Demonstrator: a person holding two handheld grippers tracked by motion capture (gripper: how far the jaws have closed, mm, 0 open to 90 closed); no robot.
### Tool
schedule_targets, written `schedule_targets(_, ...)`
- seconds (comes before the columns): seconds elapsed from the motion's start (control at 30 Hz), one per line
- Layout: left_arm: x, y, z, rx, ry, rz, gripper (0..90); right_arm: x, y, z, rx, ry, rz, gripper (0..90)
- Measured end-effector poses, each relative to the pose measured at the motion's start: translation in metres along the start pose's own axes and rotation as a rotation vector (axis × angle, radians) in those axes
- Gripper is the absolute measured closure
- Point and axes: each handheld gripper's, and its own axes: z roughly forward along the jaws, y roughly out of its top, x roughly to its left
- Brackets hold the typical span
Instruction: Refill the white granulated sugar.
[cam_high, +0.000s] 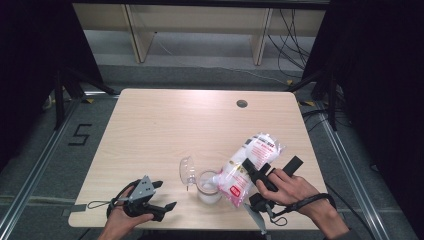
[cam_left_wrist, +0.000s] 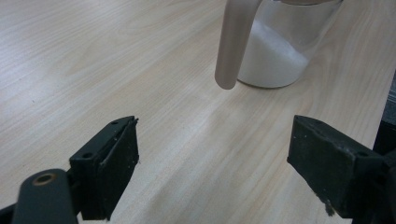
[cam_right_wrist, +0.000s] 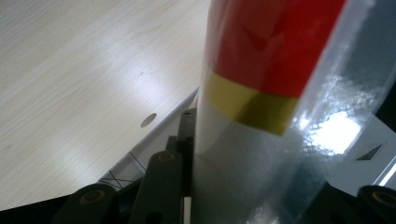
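Left gripper (cam_high: 161, 206) rests at the counter (cam_high: 150, 130) near edge, jaws wide, nothing between them. Clear lid (cam_high: 187, 171) lies beside the open jar (cam_high: 208, 186), which stands near the front edge, partly filled with white powder. Right gripper (cam_high: 256, 172): jaws clamped on the tilted bag (cam_high: 245, 167), mouth over the jar. Judged step: pouring. Next: tip further while keeping the mouth over the rim, since a spill is likely.

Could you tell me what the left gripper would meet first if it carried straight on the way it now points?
Probably the glass jar half full of white powder: the left gripper, jaws open and empty, faces it across bare table. The hanging lid clasp may come first; depth is unclear.
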Motion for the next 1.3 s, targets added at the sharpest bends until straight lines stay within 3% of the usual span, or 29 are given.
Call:
schedule_targets(1.07,-0.0012,-0.0004,0.0009,-0.007,0.0,-0.011,15.7,-0.0017,-0.0012,-0.0009,-0.009,-0.004,0.033,74.6)
schedule_targets(1.13,-0.0012,-0.0004,0.0008,-0.006,0.0,-0.01,15.7,-0.0015,-0.0013,-0.0009,-0.011,-0.008,0.04,74.6)
schedule_targets(1.2,-0.0013,-0.0005,0.0008,-0.008,0.0,-0.011,15.7,0.0014,-0.0005,0.001,-0.027,-0.017,0.097,74.7)
schedule_targets(1.23,-0.0012,-0.0004,0.0008,-0.007,0.0,-0.011,15.7,-0.0002,-0.001,0.0001,-0.022,-0.011,0.061,74.7)
schedule_targets(1.3,-0.0012,-0.0004,0.0008,-0.008,0.0,-0.011,15.7,-0.0002,-0.001,0.0002,-0.022,-0.009,0.061,74.7)
